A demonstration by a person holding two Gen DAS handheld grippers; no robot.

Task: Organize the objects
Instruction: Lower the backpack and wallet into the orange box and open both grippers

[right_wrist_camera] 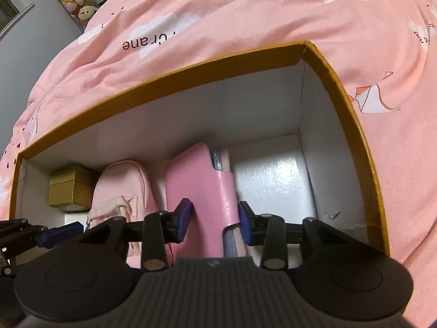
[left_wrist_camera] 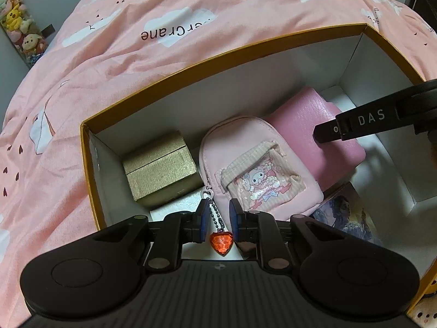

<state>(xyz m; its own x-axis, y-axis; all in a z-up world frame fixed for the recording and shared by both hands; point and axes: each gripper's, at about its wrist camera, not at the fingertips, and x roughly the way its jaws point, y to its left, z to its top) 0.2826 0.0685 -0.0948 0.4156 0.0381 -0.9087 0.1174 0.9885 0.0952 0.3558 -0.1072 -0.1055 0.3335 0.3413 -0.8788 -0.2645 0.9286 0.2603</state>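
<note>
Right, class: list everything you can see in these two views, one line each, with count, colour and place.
Storage box: one, white inside, yellow rim, on the bedspread.
Bedspread: one, pink with white clouds, under the box.
Gift box: one, gold, box's left end.
Mini backpack: one, pale pink, middle.
Heart charm: one, red, on the backpack's bead chain, between the left tongs.
Pink case: one, right of the backpack.
Picture card: one, near side.
Plush toys: several, far left.
Left tongs: nearly shut.
Right tongs: open around the case.

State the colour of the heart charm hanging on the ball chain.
Red-orange heart charm, clearest in the left wrist view.
</note>
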